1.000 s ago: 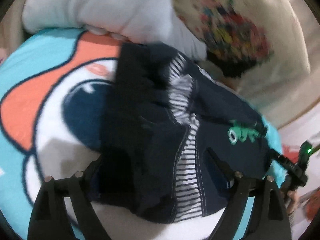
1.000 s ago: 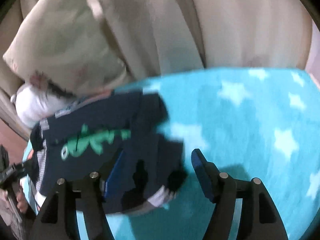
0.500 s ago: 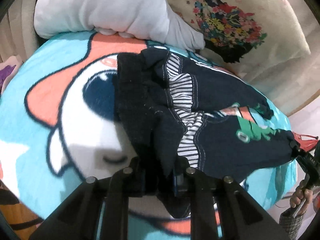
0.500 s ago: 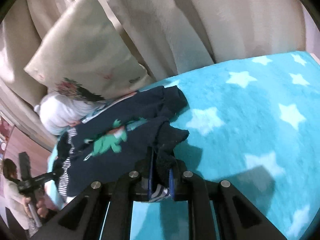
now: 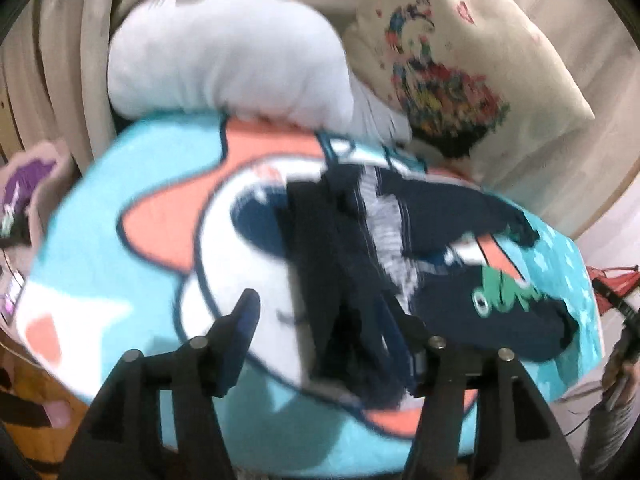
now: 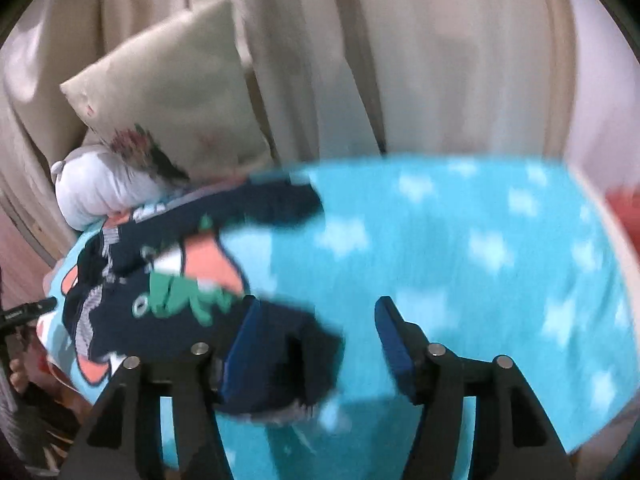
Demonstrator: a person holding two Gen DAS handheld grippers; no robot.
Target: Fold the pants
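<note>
Dark navy child's pants (image 5: 360, 264) with a striped lining and a green dinosaur print (image 5: 500, 288) lie spread on a turquoise cartoon blanket (image 5: 120, 248). My left gripper (image 5: 328, 320) is open above the waistband end; the cloth lies between the fingers, against the right one. In the right wrist view the pants (image 6: 172, 312) lie at the left with both legs apart. My right gripper (image 6: 316, 332) is open over a leg cuff (image 6: 304, 364), which rests by its left finger. Both views are blurred.
A white plush pillow (image 5: 228, 64) and a cream floral cushion (image 5: 452, 64) lie at the far edge of the bed against beige curtains (image 6: 360, 60). The starred blanket (image 6: 480, 248) stretches to the right. The bed edge drops off at the near side.
Both grippers were shut on the pants half a second ago; both have now opened and let the cloth drop. The legs lie further apart on the blanket, and both grippers have drawn back.
</note>
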